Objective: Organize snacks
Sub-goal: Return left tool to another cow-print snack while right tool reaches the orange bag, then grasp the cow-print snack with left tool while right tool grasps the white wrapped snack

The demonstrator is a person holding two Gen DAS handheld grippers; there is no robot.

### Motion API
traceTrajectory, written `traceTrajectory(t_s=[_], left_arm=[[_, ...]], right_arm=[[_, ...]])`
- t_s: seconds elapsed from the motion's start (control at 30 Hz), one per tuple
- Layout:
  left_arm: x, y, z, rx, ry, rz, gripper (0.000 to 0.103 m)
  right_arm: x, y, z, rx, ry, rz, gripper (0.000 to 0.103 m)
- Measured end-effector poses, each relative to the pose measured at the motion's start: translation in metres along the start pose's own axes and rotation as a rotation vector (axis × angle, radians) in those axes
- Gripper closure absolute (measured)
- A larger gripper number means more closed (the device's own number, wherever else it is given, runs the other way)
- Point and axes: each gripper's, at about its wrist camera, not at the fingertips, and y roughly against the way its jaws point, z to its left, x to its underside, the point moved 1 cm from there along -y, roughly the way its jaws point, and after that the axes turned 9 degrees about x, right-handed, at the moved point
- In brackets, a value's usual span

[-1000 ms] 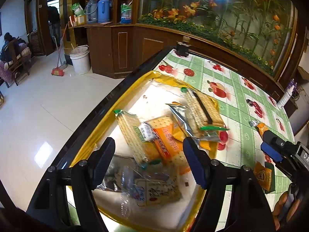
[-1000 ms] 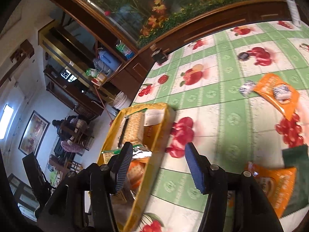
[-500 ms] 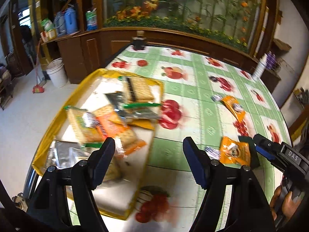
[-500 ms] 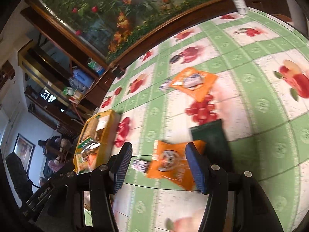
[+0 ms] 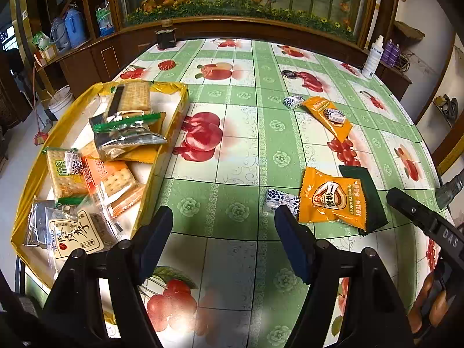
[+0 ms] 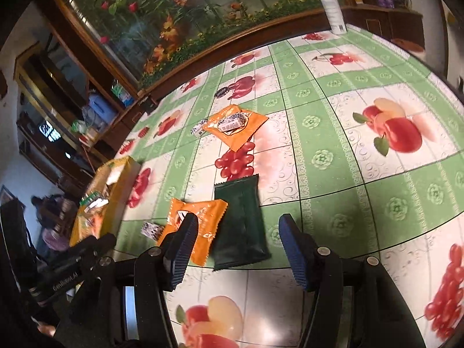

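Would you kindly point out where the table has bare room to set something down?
Free: the cloth between the tray and the near orange packet, and the far side toward the spray bottle. Crowded: inside the tray.

Fruit-print table (image 5: 237, 156), yellow tray (image 5: 171, 133), orange packets (image 5: 330, 200), dark packet (image 5: 368, 200)

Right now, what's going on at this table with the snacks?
A person holds a tool in each hand over the green fruit-print tablecloth, sorting snacks. Both tools are open and empty: the left tool hangs beside the yellow tray, already piled with cracker packs. The right tool hangs above the dark green packet beside an orange packet. Another orange packet and small wrapped candies lie farther back.
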Motion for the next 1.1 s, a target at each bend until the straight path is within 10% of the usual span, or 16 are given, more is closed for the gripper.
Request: traceTrajectory(t_s=[1.1], left_arm=[[-0.009, -0.050, -0.043, 0.100, -0.101, 0.082, 0.031]], right_arm=[[-0.084, -0.063, 0.027, 0.040, 0.217, -0.036, 0.028]])
